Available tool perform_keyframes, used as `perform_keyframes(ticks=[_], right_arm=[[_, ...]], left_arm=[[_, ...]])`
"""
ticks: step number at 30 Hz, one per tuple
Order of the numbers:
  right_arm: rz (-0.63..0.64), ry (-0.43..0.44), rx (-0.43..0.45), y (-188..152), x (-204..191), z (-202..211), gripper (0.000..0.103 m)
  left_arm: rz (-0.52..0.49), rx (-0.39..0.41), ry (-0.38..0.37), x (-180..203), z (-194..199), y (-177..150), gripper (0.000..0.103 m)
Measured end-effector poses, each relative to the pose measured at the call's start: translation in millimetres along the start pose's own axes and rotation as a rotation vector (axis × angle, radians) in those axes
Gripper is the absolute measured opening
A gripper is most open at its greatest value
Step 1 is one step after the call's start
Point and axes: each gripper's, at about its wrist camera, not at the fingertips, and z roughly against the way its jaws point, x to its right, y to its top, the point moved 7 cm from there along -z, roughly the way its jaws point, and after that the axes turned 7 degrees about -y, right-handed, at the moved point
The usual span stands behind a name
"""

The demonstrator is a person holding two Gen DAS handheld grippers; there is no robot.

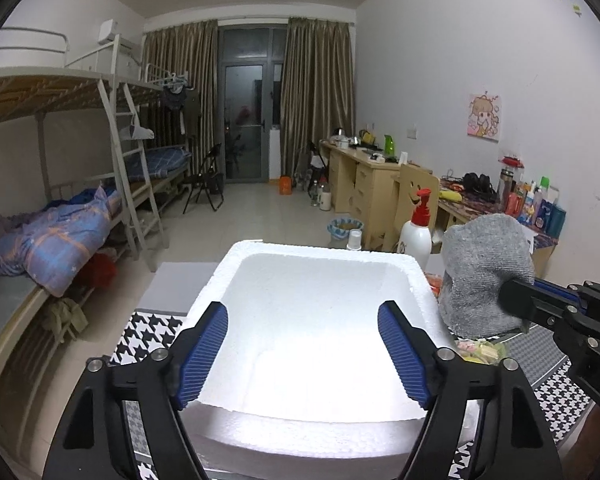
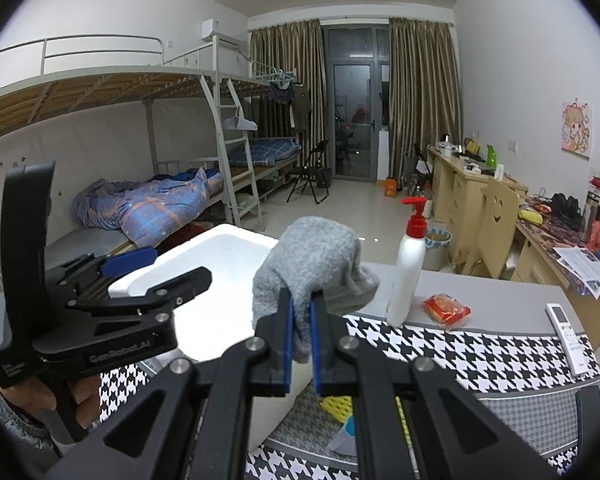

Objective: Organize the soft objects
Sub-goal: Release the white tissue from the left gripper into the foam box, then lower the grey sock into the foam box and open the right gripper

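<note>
A white foam box [image 1: 312, 320] stands open on the houndstooth cloth; it shows at left in the right wrist view [image 2: 204, 268]. My left gripper [image 1: 303, 354] is open over the box's near rim, its blue pads apart and empty; it also shows in the right wrist view [image 2: 156, 266]. My right gripper [image 2: 301, 336] is shut on a grey knitted cloth [image 2: 312, 260], held up above the table just right of the box. In the left wrist view the cloth [image 1: 484, 272] hangs by the box's right rim, pinched by the right gripper [image 1: 516, 300].
A white pump bottle with red top [image 2: 408, 272], a red snack packet [image 2: 446, 309] and a white remote [image 2: 568, 336] are on the table. Yellow and blue items [image 2: 340, 412] lie by the box. Bunk beds stand at left, desks at right.
</note>
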Motion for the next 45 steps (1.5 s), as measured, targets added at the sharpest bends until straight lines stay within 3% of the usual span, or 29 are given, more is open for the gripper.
perform_keyframes(ticks=[21,45], right_arm=[[0.036,0.013,0.004,7,-17,-11,0.011],[0.089,0.095,0.010,20,-56,-22,0.011]], left_arm=[[0.015,0.081,0.084,-20,26,7,0.097],[0.058,0.134,0.162,-51,53,4,0.100]])
